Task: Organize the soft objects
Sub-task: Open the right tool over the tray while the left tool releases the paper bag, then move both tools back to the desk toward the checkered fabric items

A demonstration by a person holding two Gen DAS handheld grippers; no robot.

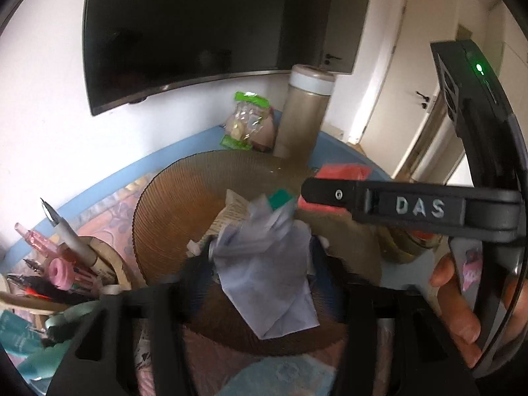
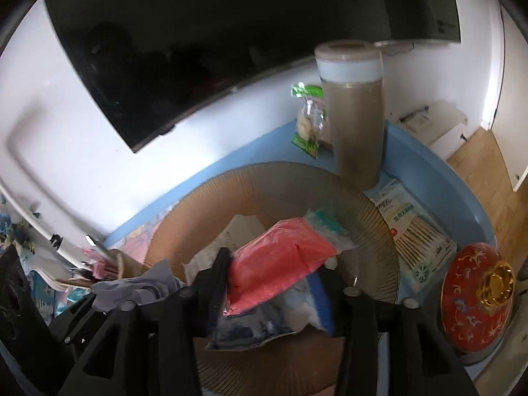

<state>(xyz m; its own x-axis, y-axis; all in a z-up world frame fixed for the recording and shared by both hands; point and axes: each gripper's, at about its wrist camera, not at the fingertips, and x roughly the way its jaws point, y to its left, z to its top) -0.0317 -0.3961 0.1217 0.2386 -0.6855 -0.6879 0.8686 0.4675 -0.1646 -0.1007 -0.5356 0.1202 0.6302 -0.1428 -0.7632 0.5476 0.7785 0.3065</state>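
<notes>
A crumpled pale lilac cloth lies on the brown ribbed round plate, between the fingers of my left gripper. The jaws stand wide and do not press the cloth. In the right wrist view a red plastic packet rests on clear and blue-printed packets on the same plate. It sits loosely between the parted fingers of my right gripper. The lilac cloth shows at lower left there. One right gripper finger, marked DAS, crosses the left wrist view over the red packet.
A tall beige canister and a green snack bag stand at the back of the blue table. A cotton swab pack and a red tin lie right. A pen holder stands left. A dark screen hangs above.
</notes>
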